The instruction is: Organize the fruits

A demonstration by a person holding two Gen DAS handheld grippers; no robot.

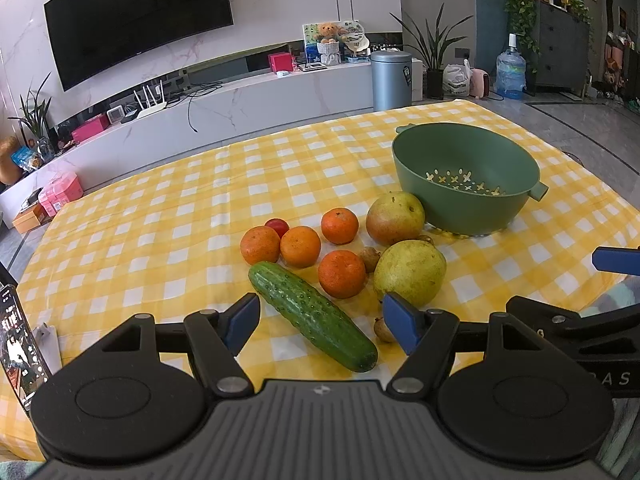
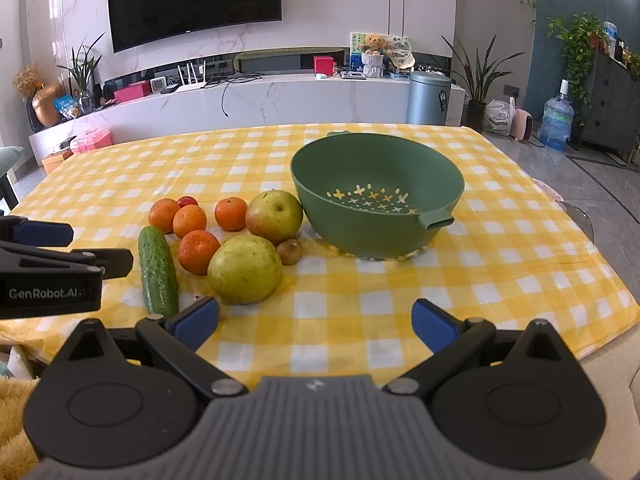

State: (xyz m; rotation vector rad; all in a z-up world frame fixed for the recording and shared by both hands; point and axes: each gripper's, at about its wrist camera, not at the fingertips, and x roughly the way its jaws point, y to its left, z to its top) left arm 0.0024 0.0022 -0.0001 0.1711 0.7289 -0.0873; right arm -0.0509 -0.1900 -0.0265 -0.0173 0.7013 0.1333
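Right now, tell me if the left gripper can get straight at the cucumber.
Probably yes. The left gripper is open and holds nothing, and the cucumber lies on the tablecloth right ahead, between its fingers. Nothing covers it; only an orange and a small brown fruit sit close beside it.

Left claw (image 2: 44,236) side plate, right wrist view, near left: "GenRobot.AI" in pale letters.
Right claw (image 1: 616,260) body, left wrist view, near right edge: letters "B A S", partly cut off.
Grey bin label (image 2: 442,101), far: unreadable.
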